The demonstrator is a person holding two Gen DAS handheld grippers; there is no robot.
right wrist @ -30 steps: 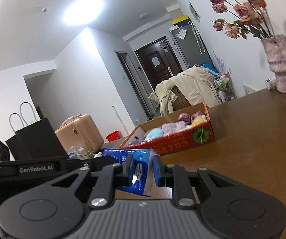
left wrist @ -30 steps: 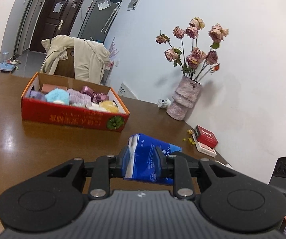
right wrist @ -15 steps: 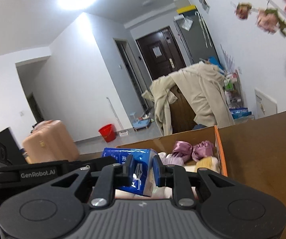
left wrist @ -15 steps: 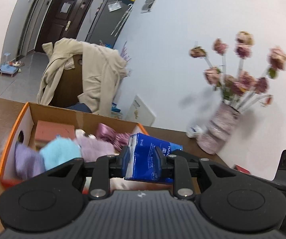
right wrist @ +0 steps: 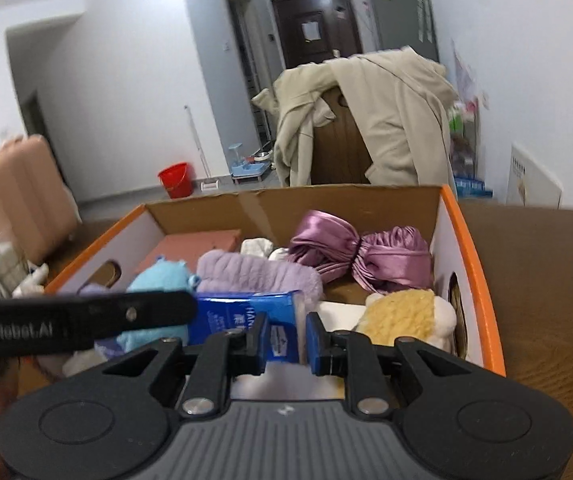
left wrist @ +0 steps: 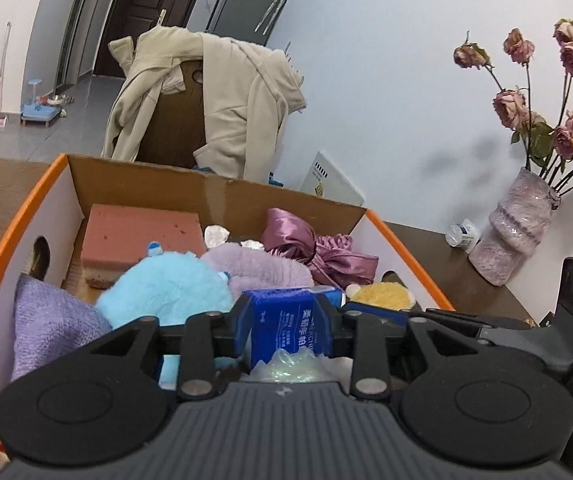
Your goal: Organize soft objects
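1. We hold one blue tissue pack with both claws, one at each end. It is soft and floppy, so two grips keep it from sagging.

2. Our left gripper has the pack between its fingers. Its jaws are opening now, but the pads look like they touch the pack on both sides.

3. Our right gripper is squeezed tight on the thin end of the pack. That end is pinched flat between the pads.

4. The pack hangs over the front part of the cardboard box. We cannot tell if it rests on the things under it.

5. The box is where the soft things go. Inside we see a blue plush toy, a fuzzy lilac piece, a shiny purple cloth, a pink sponge block, a purple towel and a yellow plush toy.

6. The things lie close side by side, so the box is quite full. We think the pack goes near the front because the other spots are taken.

7. We think the job now is to let the pack go. The right claw needs to open too, or the pack will lift back out with it.

8. The box sits on a brown table. A vase of flowers stands well away from the box, so it is safe.
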